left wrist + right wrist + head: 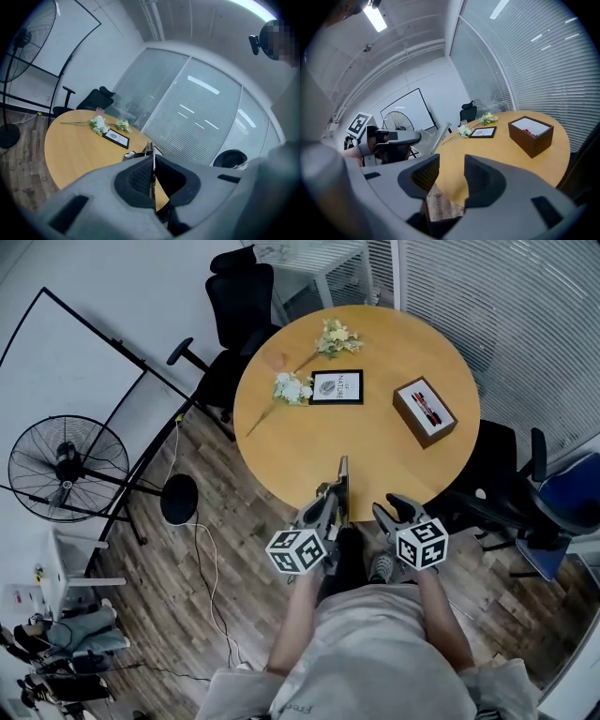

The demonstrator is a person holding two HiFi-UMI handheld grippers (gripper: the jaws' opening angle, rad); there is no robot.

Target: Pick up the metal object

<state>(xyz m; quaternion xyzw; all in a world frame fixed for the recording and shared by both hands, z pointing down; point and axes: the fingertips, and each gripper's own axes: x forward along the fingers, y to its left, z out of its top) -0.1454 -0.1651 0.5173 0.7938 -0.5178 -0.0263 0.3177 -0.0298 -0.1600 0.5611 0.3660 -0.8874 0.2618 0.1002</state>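
Left tongs [330,495], metal plate [344,474], frame [336,387], box [425,411]

On table [375,451]: frame [337,387] mid-back, flowers [292,387] just left of it, box [425,411] right, metal object [343,486] over near edge; fan [66,465] on floor left, chair [239,296] behind.

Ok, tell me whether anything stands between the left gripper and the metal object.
Nothing visible does. The left gripper is shut on the thin metal object, which sits edge-on in its grip.
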